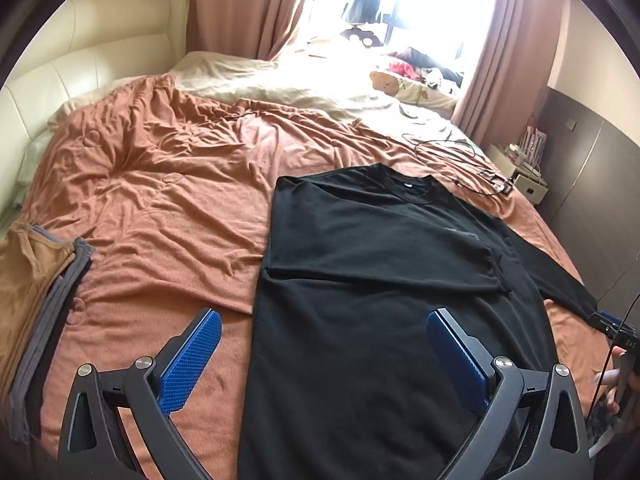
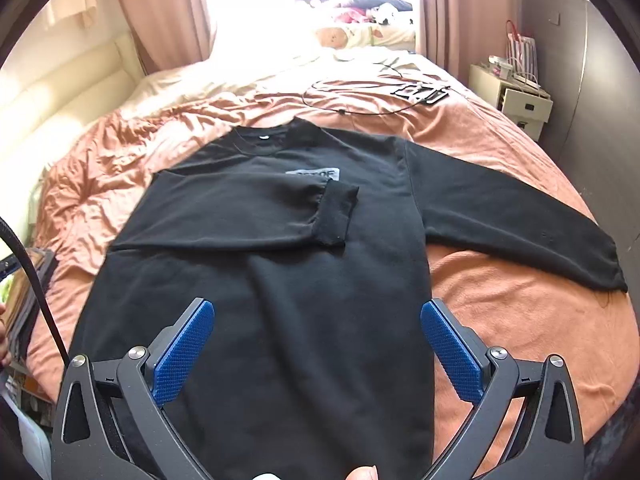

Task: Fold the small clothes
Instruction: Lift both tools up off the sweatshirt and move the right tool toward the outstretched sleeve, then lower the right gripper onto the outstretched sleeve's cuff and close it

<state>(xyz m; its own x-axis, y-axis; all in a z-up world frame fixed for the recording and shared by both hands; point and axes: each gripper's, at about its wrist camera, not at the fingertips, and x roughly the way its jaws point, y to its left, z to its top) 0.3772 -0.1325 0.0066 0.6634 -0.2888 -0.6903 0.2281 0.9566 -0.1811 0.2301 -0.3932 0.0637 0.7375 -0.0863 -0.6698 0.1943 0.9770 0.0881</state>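
A: Containers?
B: None clear. Black long-sleeve sweatshirt (image 2: 280,280) lies flat on rust-orange wrinkled bedspread (image 1: 160,200), one sleeve folded across chest, other sleeve out to the side.
A: Tools?
B: Left tool (image 1: 322,344) spread wide, holds nothing, above the hem. Right tool (image 2: 318,336) same, spread, empty.
A: Rest?
B: Folded tan and grey clothes stack (image 1: 32,300) at bed edge. Black cable (image 2: 360,96) further up. Pink curtains (image 1: 240,4), bright window, cream padded headboard (image 1: 60,60).
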